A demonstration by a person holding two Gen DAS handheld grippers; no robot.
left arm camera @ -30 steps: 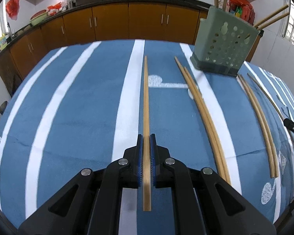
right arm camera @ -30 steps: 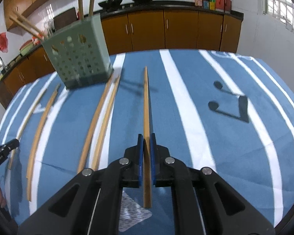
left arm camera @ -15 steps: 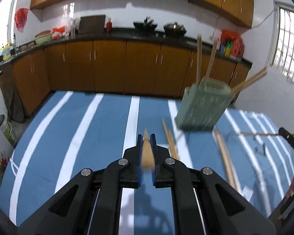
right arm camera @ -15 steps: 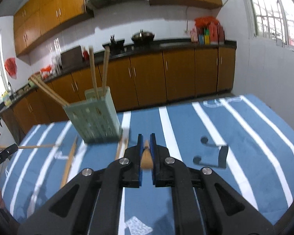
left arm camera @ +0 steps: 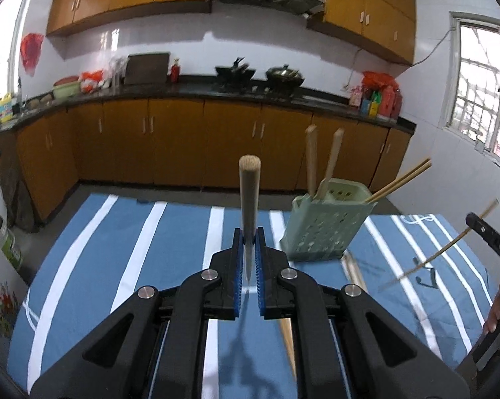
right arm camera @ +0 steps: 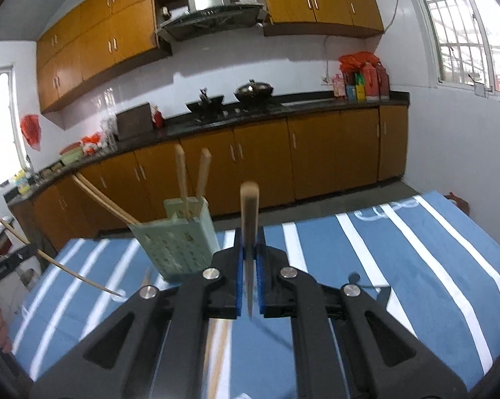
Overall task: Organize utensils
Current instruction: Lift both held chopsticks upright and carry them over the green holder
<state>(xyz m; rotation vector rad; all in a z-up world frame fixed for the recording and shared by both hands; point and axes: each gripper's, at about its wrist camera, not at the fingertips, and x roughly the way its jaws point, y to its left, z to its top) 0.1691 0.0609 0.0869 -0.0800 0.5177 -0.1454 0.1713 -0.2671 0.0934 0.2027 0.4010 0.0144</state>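
Note:
My left gripper (left arm camera: pixel 249 237) is shut on a wooden chopstick (left arm camera: pixel 249 196) that points up and away, lifted above the blue striped tablecloth (left arm camera: pixel 123 249). My right gripper (right arm camera: pixel 249 236) is shut on another chopstick (right arm camera: pixel 249 212), also raised. A pale green perforated utensil holder (left arm camera: pixel 323 224) stands on the table to the right of the left gripper, with several chopsticks sticking out of it; in the right wrist view the holder (right arm camera: pixel 178 239) is to the left. Loose chopsticks (left arm camera: pixel 354 271) lie on the cloth below. At the right edge of the left view the right gripper (left arm camera: pixel 492 236) shows with its chopstick (left arm camera: pixel 449 246).
Beyond the table runs a kitchen counter (left arm camera: pixel 196 89) with brown cabinets (left arm camera: pixel 170 146), woks and bottles. A window (left arm camera: pixel 479 83) is at the right. A bucket (left arm camera: pixel 7 242) stands on the floor at the left. A hand (left arm camera: pixel 499 309) holds the other tool at the right edge.
Both grippers have risen from the tablecloth with their chopsticks and tilted up, so the views now show the kitchen wall and cabinets. The chopsticks left the cloth.

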